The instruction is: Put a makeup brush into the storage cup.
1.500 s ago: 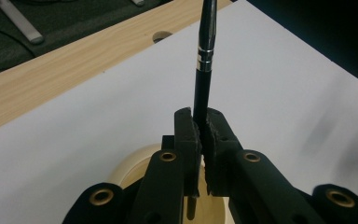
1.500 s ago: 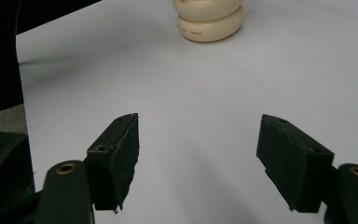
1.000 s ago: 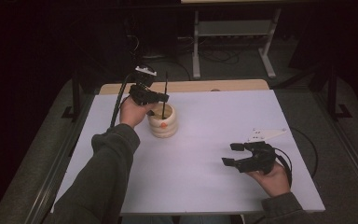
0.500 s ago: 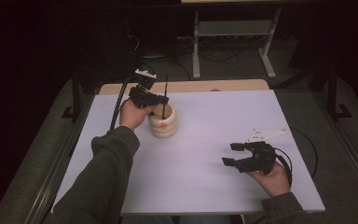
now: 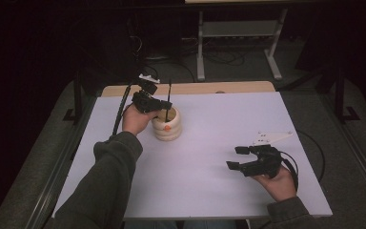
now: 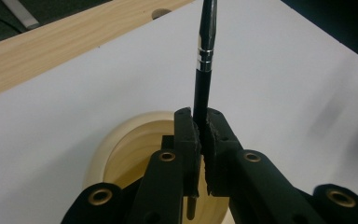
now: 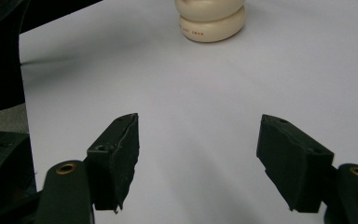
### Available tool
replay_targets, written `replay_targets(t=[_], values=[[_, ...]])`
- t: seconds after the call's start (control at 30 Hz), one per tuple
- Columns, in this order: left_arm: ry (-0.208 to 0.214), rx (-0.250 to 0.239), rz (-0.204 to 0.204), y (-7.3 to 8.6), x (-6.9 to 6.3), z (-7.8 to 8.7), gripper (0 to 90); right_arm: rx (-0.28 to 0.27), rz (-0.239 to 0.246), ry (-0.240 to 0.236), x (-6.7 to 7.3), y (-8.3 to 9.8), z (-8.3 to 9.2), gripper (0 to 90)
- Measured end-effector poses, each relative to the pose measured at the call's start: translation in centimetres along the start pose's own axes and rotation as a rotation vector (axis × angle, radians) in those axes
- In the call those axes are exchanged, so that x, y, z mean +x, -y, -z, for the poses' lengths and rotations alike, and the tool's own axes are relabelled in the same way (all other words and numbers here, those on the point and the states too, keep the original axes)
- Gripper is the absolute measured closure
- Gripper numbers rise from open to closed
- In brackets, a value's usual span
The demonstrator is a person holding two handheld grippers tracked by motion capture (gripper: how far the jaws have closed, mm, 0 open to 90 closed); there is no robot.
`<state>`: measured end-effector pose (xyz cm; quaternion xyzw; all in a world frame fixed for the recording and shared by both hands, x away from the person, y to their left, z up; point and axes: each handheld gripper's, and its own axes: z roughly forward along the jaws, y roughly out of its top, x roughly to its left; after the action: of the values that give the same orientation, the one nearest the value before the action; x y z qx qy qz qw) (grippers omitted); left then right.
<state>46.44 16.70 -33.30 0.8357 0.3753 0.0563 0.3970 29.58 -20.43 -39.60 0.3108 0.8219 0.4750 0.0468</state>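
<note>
Cream holder (image 7: 210, 21), small red print unreadable

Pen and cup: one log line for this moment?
left gripper: shut on pen | pen: over cup | right gripper: open, empty

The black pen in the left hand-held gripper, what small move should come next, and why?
Probably lower it straight down, then release. The left hand-held gripper is shut on the black pen, which stands upright over the open mouth of the cream holder, so it looks lined up to drop in.
</note>
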Motion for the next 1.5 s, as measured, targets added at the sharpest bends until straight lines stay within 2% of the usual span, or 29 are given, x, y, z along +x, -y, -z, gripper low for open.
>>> replay_targets(t=[0.27,0.37,0.57,0.67,0.8,1.0,1.23,1.33,1.5], values=[[-0.008,0.020,-0.013,0.4,0.0,-0.3,84.6,0.000,0.001,0.000,0.0,0.0,0.0,28.7],[-0.011,0.012,-0.004,0.4,-0.1,-0.4,84.6,0.000,0.000,0.000,0.0,0.0,0.0,28.7],[-0.004,0.018,-0.015,0.5,-0.2,-0.8,84.3,0.000,0.000,0.000,0.0,0.0,0.0,28.7],[-0.013,0.022,-0.021,0.4,-0.3,-0.9,77.1,-0.001,-0.001,0.000,0.0,0.0,0.0,28.7],[-0.033,0.022,-0.023,0.5,-0.5,-0.8,71.9,-0.005,-0.004,0.002,0.0,0.0,0.1,28.7],[-0.046,0.013,-0.021,0.7,-0.7,-0.4,67.9,-0.006,-0.003,0.005,0.0,0.0,0.1,28.7],[-0.037,0.001,-0.026,1.2,-0.8,0.3,65.5,-0.006,-0.005,0.018,-0.1,0.0,0.3,28.3],[-0.031,-0.021,-0.012,1.4,-1.0,0.5,64.5,-0.004,0.000,0.036,-0.2,0.1,0.4,28.1],[-0.014,-0.025,-0.032,1.7,-1.3,1.0,63.3,0.015,0.003,0.064,-0.1,0.2,0.5,27.6]])
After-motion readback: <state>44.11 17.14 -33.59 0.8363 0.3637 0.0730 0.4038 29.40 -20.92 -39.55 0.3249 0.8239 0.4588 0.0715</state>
